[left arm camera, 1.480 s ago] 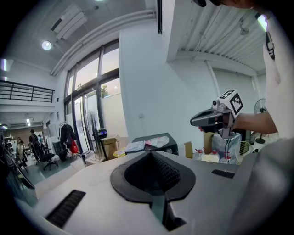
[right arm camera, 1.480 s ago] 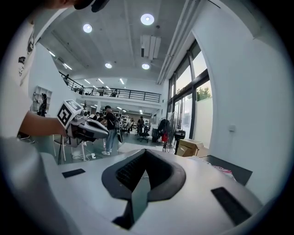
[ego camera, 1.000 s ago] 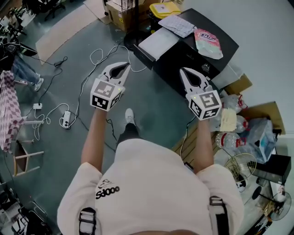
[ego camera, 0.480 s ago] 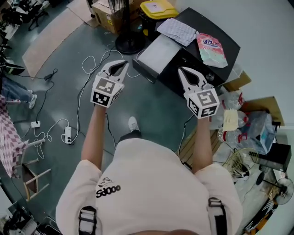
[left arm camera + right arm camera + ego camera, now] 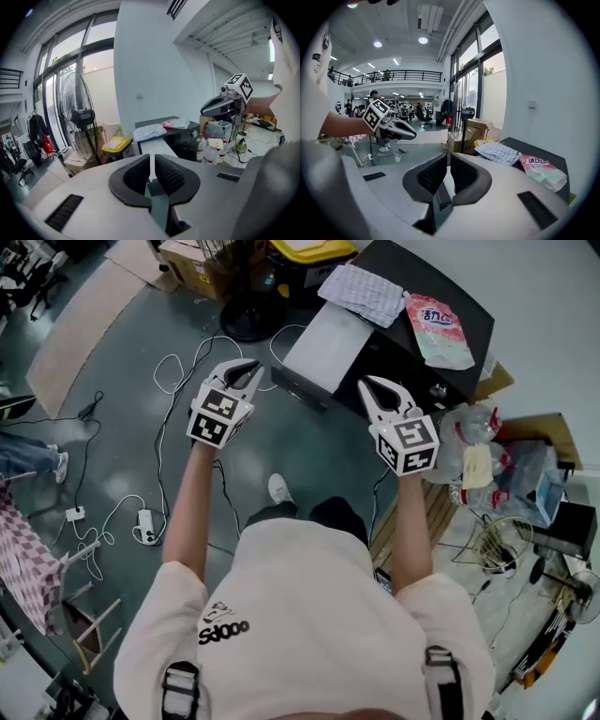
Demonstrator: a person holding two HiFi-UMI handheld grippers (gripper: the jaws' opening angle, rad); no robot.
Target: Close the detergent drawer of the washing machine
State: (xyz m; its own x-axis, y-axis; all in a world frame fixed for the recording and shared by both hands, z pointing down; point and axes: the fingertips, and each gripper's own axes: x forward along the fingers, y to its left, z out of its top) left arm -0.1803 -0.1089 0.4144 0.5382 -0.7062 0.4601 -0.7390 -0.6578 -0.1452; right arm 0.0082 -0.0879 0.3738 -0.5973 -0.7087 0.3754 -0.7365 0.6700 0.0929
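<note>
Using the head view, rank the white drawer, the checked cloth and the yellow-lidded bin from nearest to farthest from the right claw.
1. White drawer, pulled out just ahead and left of the right claw.
2. Checked cloth, on top of the black machine, beyond the drawer.
3. Yellow-lidded bin, past the machine at the picture's top edge.

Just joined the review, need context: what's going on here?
A person holds out a left hand-held gripper and a right hand-held gripper, both shut and empty, toward a black washing machine. Its pale drawer stands pulled out at the front. Neither gripper touches it, so closing it has not yet begun. A cloth and a pouch lie on top of the machine.
</note>
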